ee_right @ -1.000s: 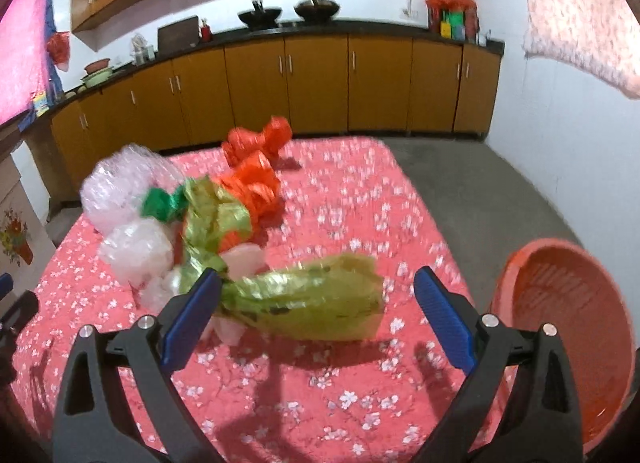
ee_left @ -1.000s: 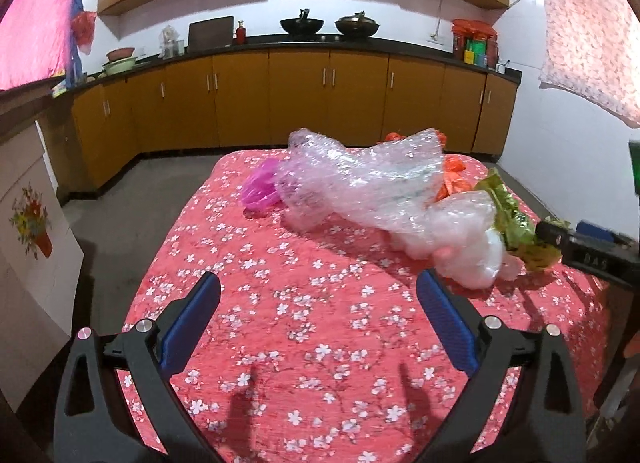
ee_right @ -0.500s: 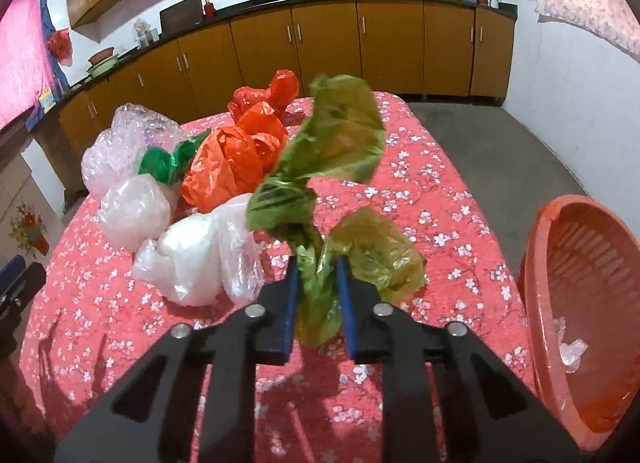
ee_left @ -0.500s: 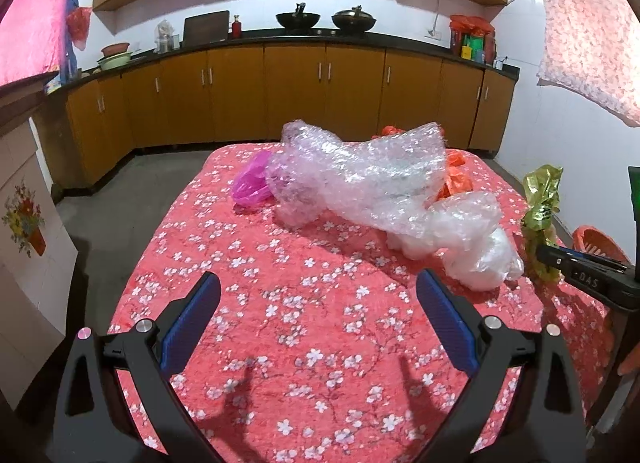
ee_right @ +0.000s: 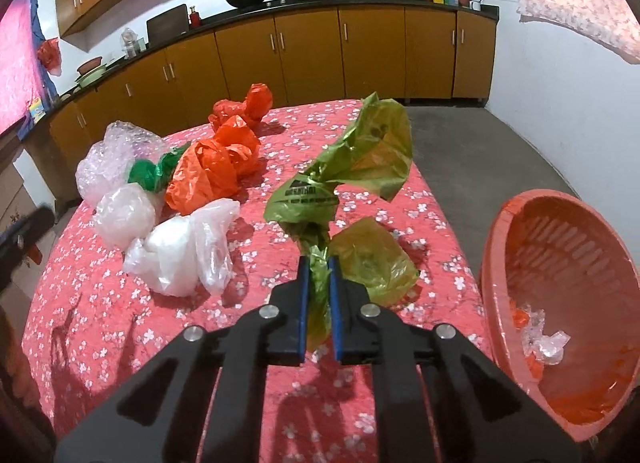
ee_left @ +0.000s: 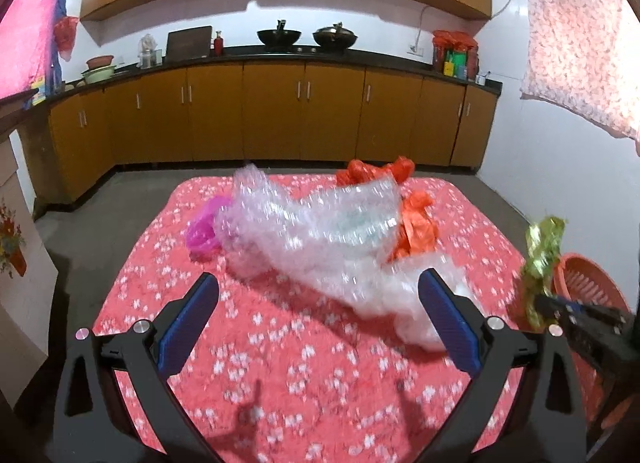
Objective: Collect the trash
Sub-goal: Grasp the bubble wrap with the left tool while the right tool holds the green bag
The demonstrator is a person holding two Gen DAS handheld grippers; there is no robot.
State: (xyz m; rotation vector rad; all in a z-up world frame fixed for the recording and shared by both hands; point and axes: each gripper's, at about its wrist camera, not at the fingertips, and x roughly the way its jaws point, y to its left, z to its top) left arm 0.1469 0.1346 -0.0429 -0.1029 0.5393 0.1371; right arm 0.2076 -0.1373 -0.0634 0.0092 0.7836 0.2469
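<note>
A big tabletop [ee_right: 360, 423] with a red cloth full of small white flowers is filling most of both views. Behind it, a long row of brown wooden kitchen cabinets [ee_left: 280, 111] is running along the far wall.

A round orange plastic basket [ee_right: 520, 247] with slots in its wall is sitting just off the right edge of the tabletop. A few small clear and orange scraps [ee_right: 540, 339] are lying inside it.

A large sheet of clear bubble wrap [ee_left: 312, 231] is lying across the middle of the tabletop, looking blurry in the left view. Crumpled orange plastic bags [ee_right: 216, 163] are lying to its far right. Two soft white plastic bags [ee_right: 180, 251] are lying nearer, touching each other. A small pink bag [ee_left: 202, 231] is peeking out at the left of the bubble wrap, and a small green bag [ee_right: 148, 175] is tucked between the bubble wrap and the orange bags.

The right gripper [ee_right: 318, 275] is holding a crinkly yellow-green plastic bag [ee_right: 360, 155] up above the right side of the tabletop, near the basket. Its blue-padded jaws are squeezed tight on the twisted bottom of the bag.

The left gripper [ee_left: 316, 319] is hanging over the near side of the tabletop. Its jaws are spread wide apart and are holding nothing.
</note>
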